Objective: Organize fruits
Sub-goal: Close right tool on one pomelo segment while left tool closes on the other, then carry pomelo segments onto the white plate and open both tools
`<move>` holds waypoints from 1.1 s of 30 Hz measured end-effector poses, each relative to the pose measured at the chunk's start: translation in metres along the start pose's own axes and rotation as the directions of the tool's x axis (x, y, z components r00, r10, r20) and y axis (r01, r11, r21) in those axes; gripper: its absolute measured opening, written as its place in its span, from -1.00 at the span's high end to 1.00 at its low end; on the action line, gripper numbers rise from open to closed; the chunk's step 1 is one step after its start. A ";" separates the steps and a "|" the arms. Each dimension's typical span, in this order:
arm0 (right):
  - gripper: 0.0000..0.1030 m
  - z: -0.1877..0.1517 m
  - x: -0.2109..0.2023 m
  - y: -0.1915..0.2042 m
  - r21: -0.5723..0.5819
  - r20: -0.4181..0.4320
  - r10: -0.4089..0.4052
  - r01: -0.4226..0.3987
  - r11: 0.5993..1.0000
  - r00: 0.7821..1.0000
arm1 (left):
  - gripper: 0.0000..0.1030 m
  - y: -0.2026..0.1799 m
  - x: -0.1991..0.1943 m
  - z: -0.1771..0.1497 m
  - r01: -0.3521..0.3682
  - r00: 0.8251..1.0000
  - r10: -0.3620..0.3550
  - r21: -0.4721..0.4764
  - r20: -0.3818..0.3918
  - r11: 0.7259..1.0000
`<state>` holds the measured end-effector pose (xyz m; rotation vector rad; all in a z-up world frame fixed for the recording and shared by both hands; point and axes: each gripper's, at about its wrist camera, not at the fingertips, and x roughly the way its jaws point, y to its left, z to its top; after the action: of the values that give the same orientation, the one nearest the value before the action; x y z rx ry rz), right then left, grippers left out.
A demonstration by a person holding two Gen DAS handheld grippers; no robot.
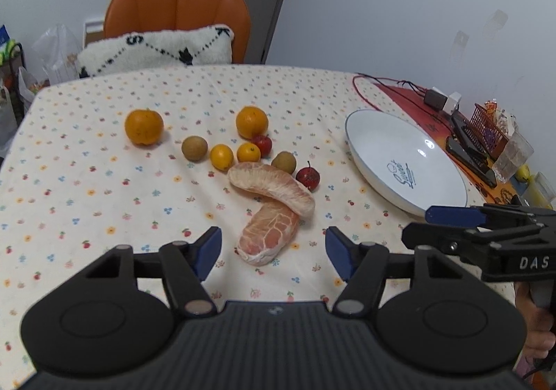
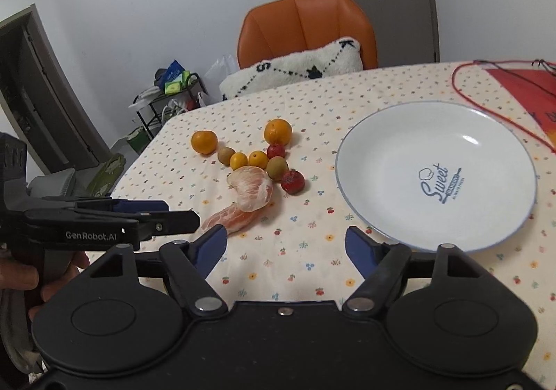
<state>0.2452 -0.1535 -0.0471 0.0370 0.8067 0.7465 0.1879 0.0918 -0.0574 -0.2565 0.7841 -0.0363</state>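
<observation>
Fruit lies loose on the flowered tablecloth: two pomelo segments (image 1: 269,238) (image 1: 272,187), two large oranges (image 1: 144,127) (image 1: 252,122), two small oranges (image 1: 221,156), two brown kiwis (image 1: 194,148) and two small red fruits (image 1: 308,177). A white plate (image 1: 382,143) marked "Sweet" stands empty to the right. My left gripper (image 1: 272,252) is open and empty, its jaws either side of the near pomelo segment. My right gripper (image 2: 285,247) is open and empty, hovering between the near pomelo segment (image 2: 231,216) and the plate (image 2: 389,132). It also shows in the left wrist view (image 1: 448,216).
An orange chair (image 1: 177,7) with a white cushion (image 1: 156,49) stands behind the table. At the right edge lie a red mat (image 1: 410,101), cables, a charger, phones, a small basket (image 1: 486,129) and a glass (image 1: 512,155). A cluttered rack (image 2: 166,91) stands on the floor at the left.
</observation>
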 end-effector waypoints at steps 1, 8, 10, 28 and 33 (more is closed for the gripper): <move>-0.33 0.002 0.004 0.000 0.004 -0.008 0.002 -0.002 1.000 1.000 | -0.24 0.002 0.004 0.002 0.004 1.000 -0.004 -0.003 -0.005 1.000; -0.26 0.016 0.026 0.003 0.010 -0.046 0.005 -0.004 1.000 0.999 | -0.09 0.011 0.025 0.007 0.029 0.999 -0.030 -0.013 -0.043 0.999; -0.18 0.019 0.033 0.006 0.010 -0.059 0.012 -0.012 1.000 0.998 | -0.02 0.013 0.030 0.006 0.038 0.998 -0.039 -0.023 -0.051 0.999; 0.16 0.034 0.097 0.023 -0.003 -0.177 0.076 -0.078 0.997 0.981 | 0.22 0.024 0.043 0.004 0.088 0.994 -0.092 -0.053 -0.066 0.995; 0.18 0.034 0.106 0.026 -0.019 -0.183 0.064 -0.069 0.997 0.981 | 0.22 0.025 0.043 0.004 0.093 0.993 -0.097 -0.063 -0.066 0.994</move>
<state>0.3006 -0.0607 -0.0831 -0.0276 0.9740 0.8317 0.2194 0.1113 -0.0904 -0.3508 0.8419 -0.1124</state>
